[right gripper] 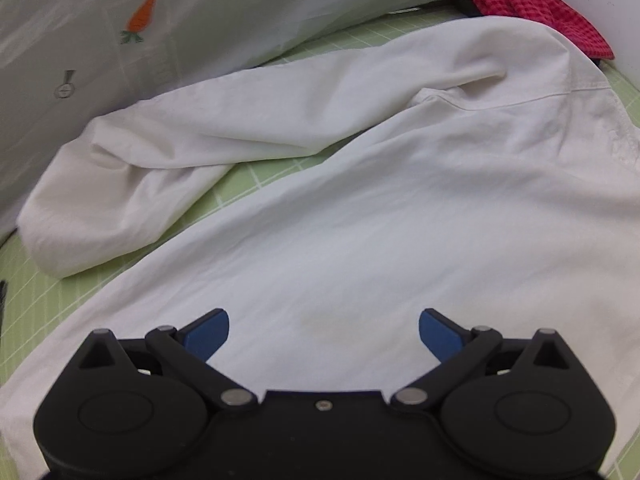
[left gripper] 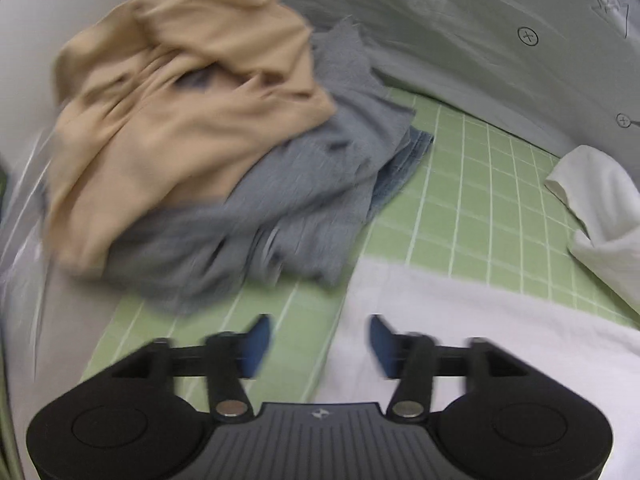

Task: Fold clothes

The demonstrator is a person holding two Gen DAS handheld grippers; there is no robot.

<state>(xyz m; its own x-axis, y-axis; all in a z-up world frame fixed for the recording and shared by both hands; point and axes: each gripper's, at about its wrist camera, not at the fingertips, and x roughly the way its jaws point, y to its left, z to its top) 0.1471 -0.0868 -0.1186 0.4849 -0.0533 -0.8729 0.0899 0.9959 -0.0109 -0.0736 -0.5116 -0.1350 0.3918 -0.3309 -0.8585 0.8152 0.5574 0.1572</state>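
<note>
A white shirt (right gripper: 400, 208) lies spread on the green grid mat (right gripper: 36, 304), one sleeve (right gripper: 168, 148) stretched out to the left. My right gripper (right gripper: 324, 330) is open and empty, low over the shirt's body. In the left wrist view the shirt's edge (left gripper: 460, 340) lies at the lower right and its sleeve cuff (left gripper: 600, 208) at the far right. My left gripper (left gripper: 318, 340) is open and empty above the shirt's left edge and the mat (left gripper: 472, 200).
A pile of clothes sits at the left: a tan garment (left gripper: 180, 112) on top of a grey one (left gripper: 304, 184) and a blue denim piece (left gripper: 408, 160). A pink checked cloth (right gripper: 536, 12) lies at the far right. Translucent plastic sheeting (right gripper: 200, 20) with a carrot print walls the back.
</note>
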